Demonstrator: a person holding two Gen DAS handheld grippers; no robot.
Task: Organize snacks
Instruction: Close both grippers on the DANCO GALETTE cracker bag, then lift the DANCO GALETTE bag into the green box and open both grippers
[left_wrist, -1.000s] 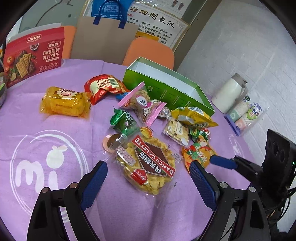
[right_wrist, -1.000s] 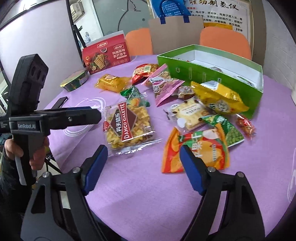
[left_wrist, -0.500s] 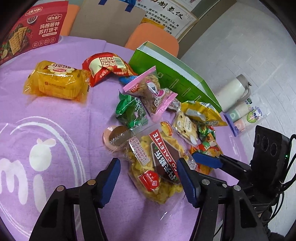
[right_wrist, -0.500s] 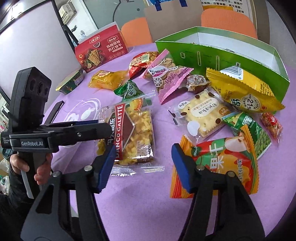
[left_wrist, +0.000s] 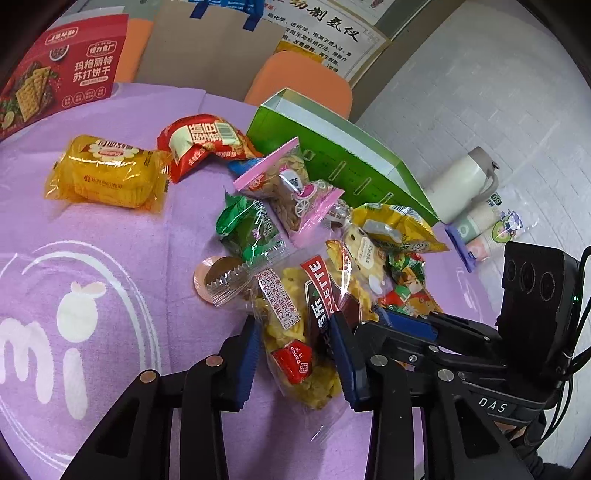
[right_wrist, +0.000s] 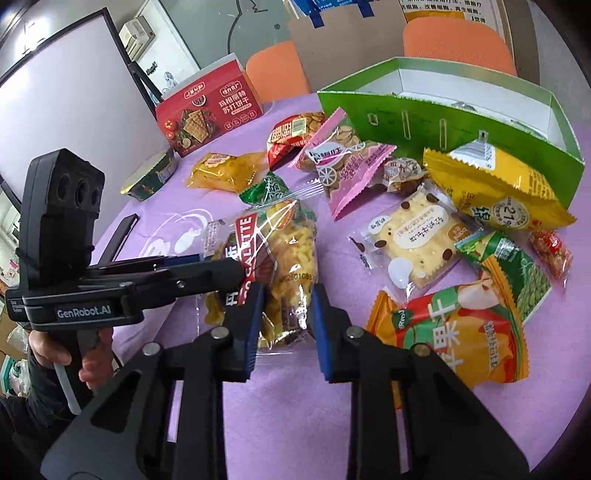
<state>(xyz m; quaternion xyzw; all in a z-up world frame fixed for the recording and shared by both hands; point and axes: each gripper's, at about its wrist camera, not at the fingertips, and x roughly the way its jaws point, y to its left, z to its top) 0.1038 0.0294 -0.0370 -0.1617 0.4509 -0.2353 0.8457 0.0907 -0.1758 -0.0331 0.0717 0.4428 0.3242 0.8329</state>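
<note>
Squeezing from both sides, the left gripper (left_wrist: 295, 354) and the right gripper (right_wrist: 286, 325) each clamp the clear Danco Galette bag (left_wrist: 306, 325) of yellow biscuits, whose film bunches between the blue pads. In the left wrist view the bag sits at the lower centre, its far end propped on the snack pile; in the right wrist view the same bag (right_wrist: 280, 258) stands tilted up just above the pads, with the left gripper's black body (right_wrist: 110, 291) reaching in from 9 o'clock, a hand (right_wrist: 62, 354) on its handle.

Across the purple tablecloth (left_wrist: 92, 229) the other snacks lie scattered. From the bag, in the left wrist view:
- a green packet (left_wrist: 251, 229) at 11 o'clock, touching the bag's film
- a pink biscuit packet (left_wrist: 291, 192) at 12 o'clock, leaning near the green box (left_wrist: 332, 155)
- a yellow cake packet (left_wrist: 107, 177) and a red packet (left_wrist: 203, 140) at 10 o'clock, well apart from the bag

In the right wrist view an orange fruit-chip bag (right_wrist: 454, 332) lies at 3 o'clock of the pads, a cream cracker packet (right_wrist: 417, 240) at 2 o'clock, and a yellow chip bag (right_wrist: 495, 184) rests against the green box's front wall (right_wrist: 424, 122). A red cracker box (right_wrist: 207, 107) stands at 11 o'clock.
</note>
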